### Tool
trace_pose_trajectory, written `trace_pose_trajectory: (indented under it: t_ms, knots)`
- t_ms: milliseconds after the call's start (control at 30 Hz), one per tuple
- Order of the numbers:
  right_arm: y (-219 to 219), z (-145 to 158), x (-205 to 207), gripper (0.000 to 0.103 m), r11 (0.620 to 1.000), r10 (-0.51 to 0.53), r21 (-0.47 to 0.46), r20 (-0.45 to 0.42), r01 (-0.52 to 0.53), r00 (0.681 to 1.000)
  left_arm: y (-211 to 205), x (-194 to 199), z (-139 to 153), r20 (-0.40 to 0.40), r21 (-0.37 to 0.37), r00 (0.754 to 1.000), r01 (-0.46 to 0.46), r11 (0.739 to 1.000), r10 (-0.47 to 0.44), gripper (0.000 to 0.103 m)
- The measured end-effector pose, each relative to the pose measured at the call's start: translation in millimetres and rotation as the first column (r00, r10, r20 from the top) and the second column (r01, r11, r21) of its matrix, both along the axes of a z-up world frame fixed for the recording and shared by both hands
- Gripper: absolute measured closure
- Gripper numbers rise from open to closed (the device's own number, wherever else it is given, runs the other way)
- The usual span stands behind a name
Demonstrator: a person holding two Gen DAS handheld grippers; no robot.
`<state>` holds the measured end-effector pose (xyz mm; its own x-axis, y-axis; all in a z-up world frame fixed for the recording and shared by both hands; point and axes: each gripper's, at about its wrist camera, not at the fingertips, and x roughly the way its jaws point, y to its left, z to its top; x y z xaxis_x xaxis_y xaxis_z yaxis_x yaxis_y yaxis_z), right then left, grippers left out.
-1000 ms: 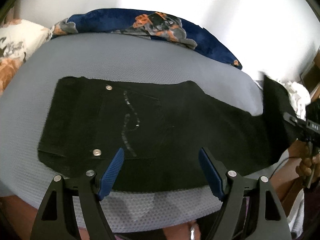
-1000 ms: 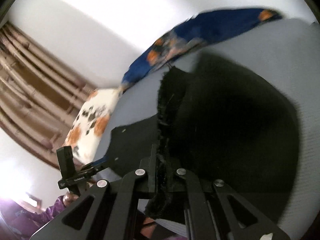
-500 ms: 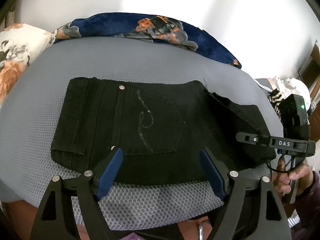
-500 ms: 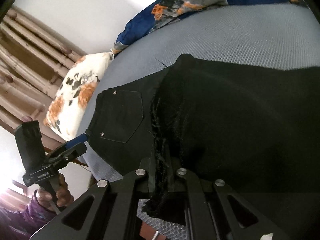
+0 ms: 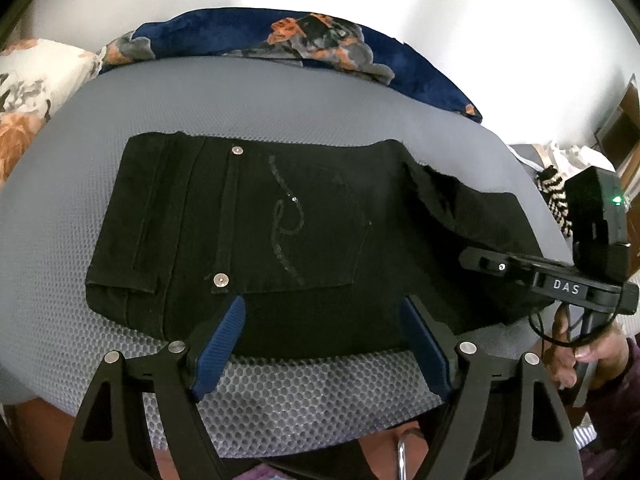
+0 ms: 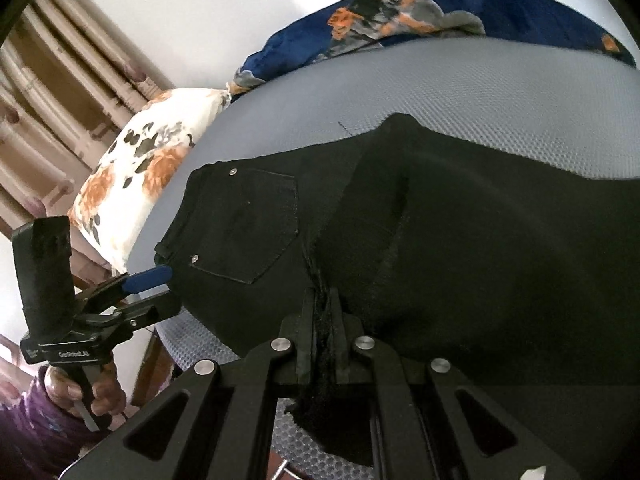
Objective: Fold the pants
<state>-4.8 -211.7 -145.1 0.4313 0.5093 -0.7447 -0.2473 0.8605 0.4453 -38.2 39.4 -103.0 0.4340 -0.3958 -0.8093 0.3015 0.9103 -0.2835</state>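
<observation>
Hem end now laid down over the black pants on the grey mattress, right gripper still pinched on it; left gripper spread, empty: fold nearly made

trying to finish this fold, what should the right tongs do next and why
Probably open the right tongs and let go: they are shut on the frayed hem of the pants, whose leg already lies over the seat. The left tongs hang open, clear.

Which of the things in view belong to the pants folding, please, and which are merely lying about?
Job in hand:
black pants
right tongs, shut on the pants
left tongs, open
grey mat

Lying about:
blue floral blanket
white floral pillow
</observation>
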Motion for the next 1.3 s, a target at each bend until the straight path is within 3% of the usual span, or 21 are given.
trace_pose_trajectory:
  t_ms: [133, 200, 300, 400, 467, 567, 733, 800, 900, 967, 1100, 1167, 1300]
  knots:
    - [16.1, -5.2, -2.6, 0.095, 0.998, 0.053, -0.035, 0.024, -0.052, 0.998, 1.8, 1.4, -6.2, -0.016, -0.001, 1.0, -0.004, 1.0, 0.004, 0.023]
    - [22.7, -8.1, -6.1, 0.091, 0.996, 0.088, 0.005, 0.04, -0.088, 0.995, 2.4, 2.1, -9.0, -0.026, 0.001, 1.0, -0.006, 1.0, 0.006, 0.023]
    - [25.0, -8.7, -14.6, 0.075, 0.985, 0.138, 0.097, 0.038, -0.141, 0.99, 3.1, 2.3, -12.1, -0.037, 0.008, 0.999, -0.01, 1.0, 0.01, 0.023]
    - [-8.3, 3.4, -25.5, 0.072, 0.983, 0.063, 0.164, 0.087, -0.077, 0.994, 5.2, 2.6, -10.7, -0.035, 0.006, 0.999, -0.014, 1.0, 0.014, 0.023]
    - [-35.1, 8.5, -28.8, 0.072, 0.992, -0.003, 0.127, 0.089, -0.008, 0.996, 6.6, 2.9, -9.4, -0.032, -0.001, 0.999, -0.021, 1.0, 0.021, 0.023]
    - [-64.3, 16.0, -38.4, 0.072, 0.999, -0.018, -0.042, 0.102, 0.023, 0.995, 9.0, 4.1, -9.7, -0.042, -0.024, 0.999, -0.029, 0.999, 0.028, 0.023]
    - [-28.5, 13.1, -53.7, 0.072, 0.97, 0.135, -0.215, 0.11, -0.109, 0.985, 7.0, 5.6, -16.8, -0.07, -0.032, 0.997, -0.024, 0.999, 0.021, 0.023]
    - [-3.6, 4.2, -58.2, 0.072, 0.931, 0.207, -0.33, 0.128, -0.155, 0.97, 6.4, 5.3, -17.5, -0.072, -0.024, 0.997, -0.02, 1.0, 0.018, 0.023]
    - [18.1, -9.9, -56.8, 0.073, 0.893, 0.257, -0.41, 0.125, -0.186, 0.958, 8.2, 4.7, -15.6, -0.067, -0.03, 0.998, -0.022, 0.999, 0.02, 0.023]
    - [21.5, -15.4, -54.3, 0.073, 0.883, 0.251, -0.436, 0.129, -0.172, 0.959, 9.2, 5.2, -17.3, -0.076, -0.031, 0.997, -0.025, 0.999, 0.023, 0.023]
    - [19.3, -18.8, -47.0, 0.074, 0.897, 0.242, -0.403, 0.105, -0.181, 0.965, 9.9, 4.6, -19.3, -0.085, -0.033, 0.996, -0.027, 0.999, 0.024, 0.023]
    - [14.9, -21.4, -45.0, 0.099, 0.908, 0.225, -0.38, 0.083, -0.178, 0.971, 9.8, 5.6, -19.1, -0.084, -0.032, 0.996, -0.024, 0.999, 0.021, 0.023]
    - [17.0, -8.9, -47.1, 0.1, 0.923, 0.207, -0.357, 0.138, -0.146, 0.969, 10.4, 5.3, -19.8, -0.094, -0.034, 0.995, -0.025, 0.999, 0.021, 0.022]
